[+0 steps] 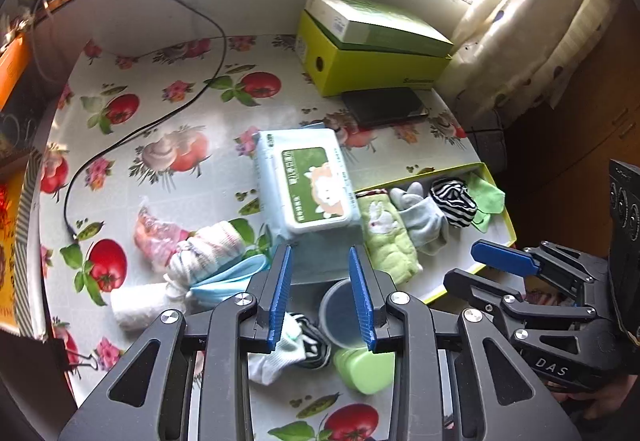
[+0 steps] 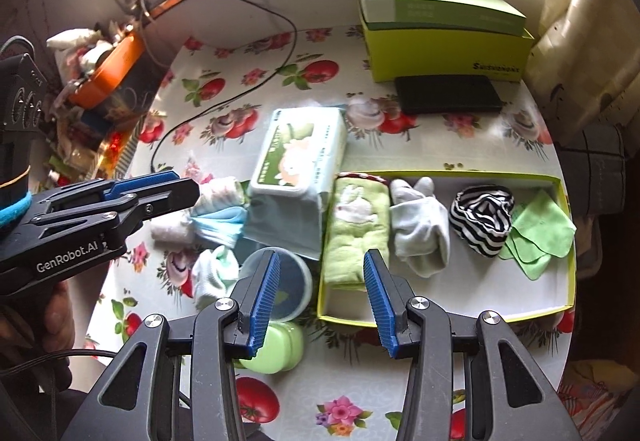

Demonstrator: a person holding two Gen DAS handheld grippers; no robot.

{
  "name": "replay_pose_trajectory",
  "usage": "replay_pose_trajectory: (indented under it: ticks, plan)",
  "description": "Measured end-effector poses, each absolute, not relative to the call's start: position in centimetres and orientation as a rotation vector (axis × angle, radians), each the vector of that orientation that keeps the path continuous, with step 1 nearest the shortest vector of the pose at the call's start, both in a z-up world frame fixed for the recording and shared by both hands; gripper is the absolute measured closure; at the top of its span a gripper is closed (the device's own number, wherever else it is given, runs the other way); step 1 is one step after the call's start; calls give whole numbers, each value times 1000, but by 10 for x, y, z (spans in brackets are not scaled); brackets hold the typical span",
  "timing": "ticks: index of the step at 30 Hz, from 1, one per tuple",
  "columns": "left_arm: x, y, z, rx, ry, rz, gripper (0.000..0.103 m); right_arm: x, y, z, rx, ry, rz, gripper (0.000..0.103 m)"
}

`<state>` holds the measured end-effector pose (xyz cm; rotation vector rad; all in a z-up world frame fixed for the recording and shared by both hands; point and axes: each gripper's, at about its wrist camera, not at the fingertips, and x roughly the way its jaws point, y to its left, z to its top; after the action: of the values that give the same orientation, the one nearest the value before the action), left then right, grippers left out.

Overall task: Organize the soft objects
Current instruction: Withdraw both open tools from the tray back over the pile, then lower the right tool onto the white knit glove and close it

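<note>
A shallow yellow-green tray [image 2: 440, 315] [image 1: 496, 237] at the table's right holds a green rabbit towel [image 2: 356, 225] [image 1: 390, 237], a grey sock [image 2: 420, 233] [image 1: 424, 223], a black-and-white striped roll [image 2: 482, 221] [image 1: 454, 201] and green cloths [image 2: 538, 237] [image 1: 486, 199]. Left of the tray lie a wet-wipes pack [image 2: 298, 169] [image 1: 310, 185], a pale striped cloth bundle [image 1: 212, 249] [image 2: 220, 197], a blue cloth [image 1: 228, 281] [image 2: 218, 227], a white roll [image 1: 138, 305] [image 2: 172, 231] and white socks [image 1: 286, 351] [image 2: 212, 273]. My left gripper [image 1: 322, 297] is open and empty above the socks. My right gripper [image 2: 320, 297] is open and empty at the tray's near left corner.
A clear round tub [image 2: 286, 283] [image 1: 340, 315] and a green lidded case [image 2: 274, 347] [image 1: 366, 369] sit near the front. A yellow-green box [image 2: 444, 45] [image 1: 372, 49], a black case [image 2: 448, 93] [image 1: 386, 107] and a black cable [image 1: 140, 129] lie farther back. A pink bag [image 1: 154, 235] lies left.
</note>
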<state>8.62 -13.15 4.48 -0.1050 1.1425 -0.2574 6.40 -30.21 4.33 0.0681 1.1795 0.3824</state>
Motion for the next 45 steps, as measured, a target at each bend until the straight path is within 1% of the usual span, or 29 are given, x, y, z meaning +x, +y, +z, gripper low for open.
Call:
replay_pose_trajectory:
  ticks: [18,45]
  plan:
    - [71,-93,43,-161,1141,-191,72,59,-264,53,-1,1182,444,60]
    - [59,-28,16,-260,1193,-75,72,56,-218,41,-51,1224,561,60]
